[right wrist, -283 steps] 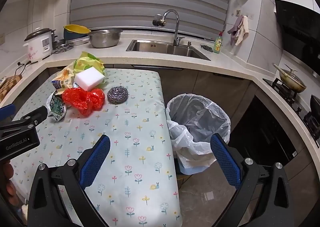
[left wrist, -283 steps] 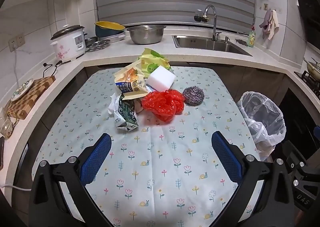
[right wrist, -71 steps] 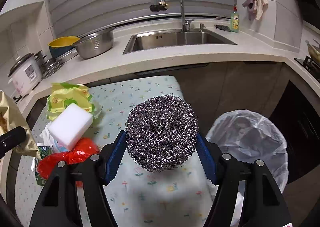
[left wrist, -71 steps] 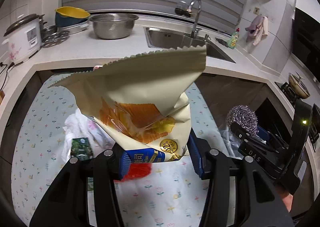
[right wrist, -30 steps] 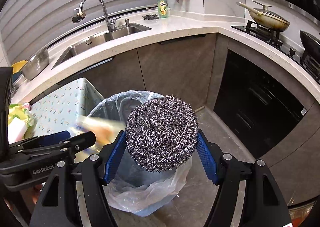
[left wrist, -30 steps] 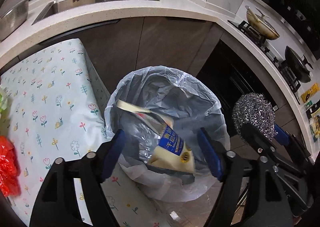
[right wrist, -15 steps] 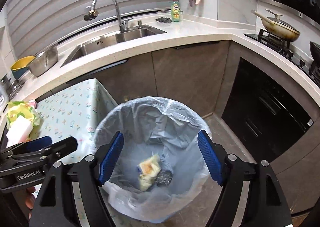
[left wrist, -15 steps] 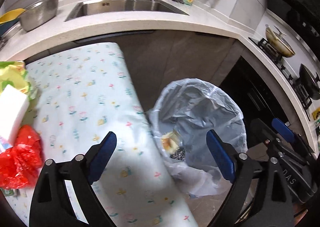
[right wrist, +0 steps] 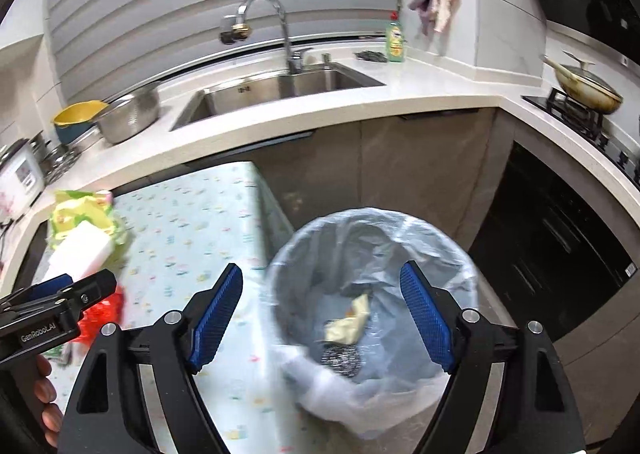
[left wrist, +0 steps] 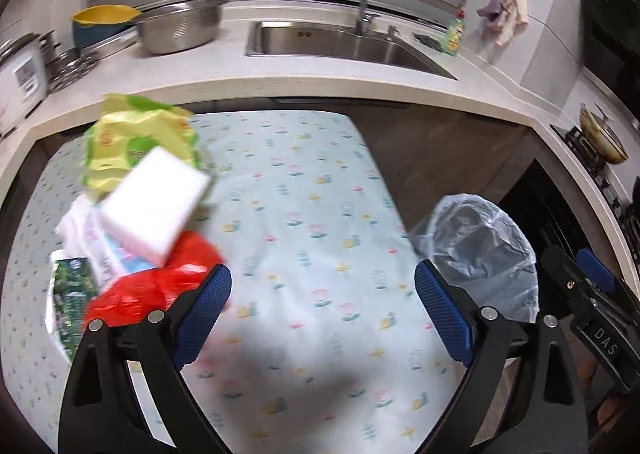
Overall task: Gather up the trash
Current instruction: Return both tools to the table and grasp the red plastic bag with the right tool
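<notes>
Home kitchen: steel sink [right wrist: 280, 89] with faucet [right wrist: 266, 19], gas hob and pan [right wrist: 586, 91], rice cooker [right wrist: 16, 177] on countertop [right wrist: 420, 93].

Bright, even indoor light, source not visible. Motion blur smears the tablecloth [left wrist: 304, 213] print and trash pile [left wrist: 136, 205] in both views. Soft shadow near tablecloth's front edge. Strong fisheye bending, dark vignette at corners.
</notes>
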The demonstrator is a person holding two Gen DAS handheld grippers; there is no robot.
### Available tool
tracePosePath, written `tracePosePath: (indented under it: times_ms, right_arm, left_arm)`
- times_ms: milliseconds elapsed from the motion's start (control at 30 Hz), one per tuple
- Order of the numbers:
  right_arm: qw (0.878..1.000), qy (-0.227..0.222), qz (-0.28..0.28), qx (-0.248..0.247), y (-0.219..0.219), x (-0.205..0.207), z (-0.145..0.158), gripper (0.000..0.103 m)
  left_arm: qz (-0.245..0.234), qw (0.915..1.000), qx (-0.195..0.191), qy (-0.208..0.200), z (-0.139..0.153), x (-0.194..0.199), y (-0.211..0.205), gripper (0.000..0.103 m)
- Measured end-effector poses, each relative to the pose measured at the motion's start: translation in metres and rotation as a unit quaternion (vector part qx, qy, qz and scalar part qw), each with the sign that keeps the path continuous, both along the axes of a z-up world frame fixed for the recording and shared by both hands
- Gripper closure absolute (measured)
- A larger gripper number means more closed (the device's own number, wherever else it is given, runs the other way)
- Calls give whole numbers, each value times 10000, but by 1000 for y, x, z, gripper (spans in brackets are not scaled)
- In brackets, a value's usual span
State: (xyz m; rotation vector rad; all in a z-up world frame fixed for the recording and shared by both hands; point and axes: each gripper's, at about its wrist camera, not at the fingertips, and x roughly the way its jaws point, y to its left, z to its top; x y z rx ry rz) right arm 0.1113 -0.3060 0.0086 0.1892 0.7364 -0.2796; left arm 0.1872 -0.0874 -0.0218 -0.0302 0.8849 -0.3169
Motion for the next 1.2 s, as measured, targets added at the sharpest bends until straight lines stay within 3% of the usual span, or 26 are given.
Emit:
tracePosePath:
  times_ms: [333,633,967,1200]
  right_arm:
    - [9971,-46,757,27,99,10,8,23]
    - [9904,147,1375,-18,185,17,-4,21]
    - [9817,566,1816,-41,246,28,-40,21]
    - [9774,833,1941,-67,268,45,-67,21]
  left_arm:
    - [818,9966,49,87,2,-7,111,14]
    - [1311,9908,-2,347,-13,-15,183,14]
    - [1590,9848,-46,701,-41,-19,231,14]
    - [1641,9816,-178,961,-59,-17,242,14]
